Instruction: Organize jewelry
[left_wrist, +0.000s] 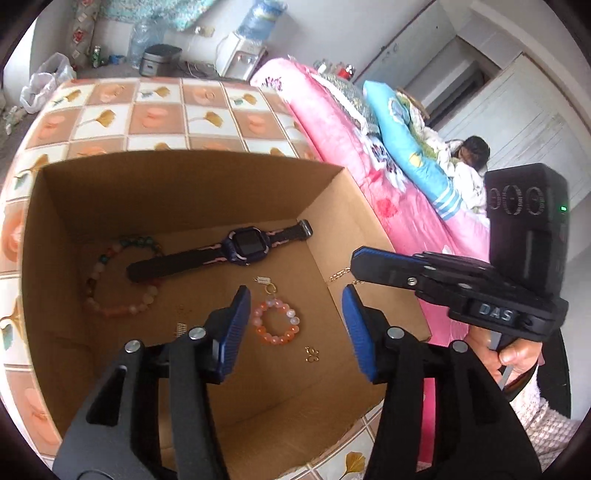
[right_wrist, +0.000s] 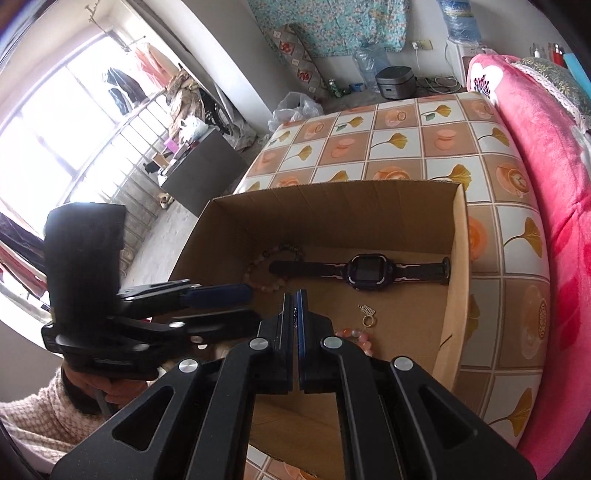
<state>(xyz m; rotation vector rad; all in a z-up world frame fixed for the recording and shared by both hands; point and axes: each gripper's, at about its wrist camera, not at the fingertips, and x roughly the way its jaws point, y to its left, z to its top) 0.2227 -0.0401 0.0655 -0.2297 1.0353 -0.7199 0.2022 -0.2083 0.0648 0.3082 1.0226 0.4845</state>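
An open cardboard box (left_wrist: 192, 177) (right_wrist: 332, 195) holds a dark watch (left_wrist: 236, 243) (right_wrist: 365, 271), a multicoloured bead bracelet (left_wrist: 110, 280) (right_wrist: 266, 269), a small orange-white bead bracelet (left_wrist: 275, 321) (right_wrist: 356, 338), a gold ring with charm (left_wrist: 267, 286) (right_wrist: 367, 317) and small gold earrings (left_wrist: 312, 354). My left gripper (left_wrist: 295, 306) is open above the small bracelet. My right gripper (right_wrist: 295, 299) is shut at the box's right wall on a thin gold chain (left_wrist: 340, 275), which hangs from its tip (left_wrist: 356, 264).
The box sits on a table with a floral checked cloth (left_wrist: 147, 114) (right_wrist: 406, 140). A pink bed (left_wrist: 369, 177) with a person lying on it (left_wrist: 469, 158) is to the right. A water dispenser (left_wrist: 240, 55) and rice cooker (left_wrist: 159, 59) stand behind.
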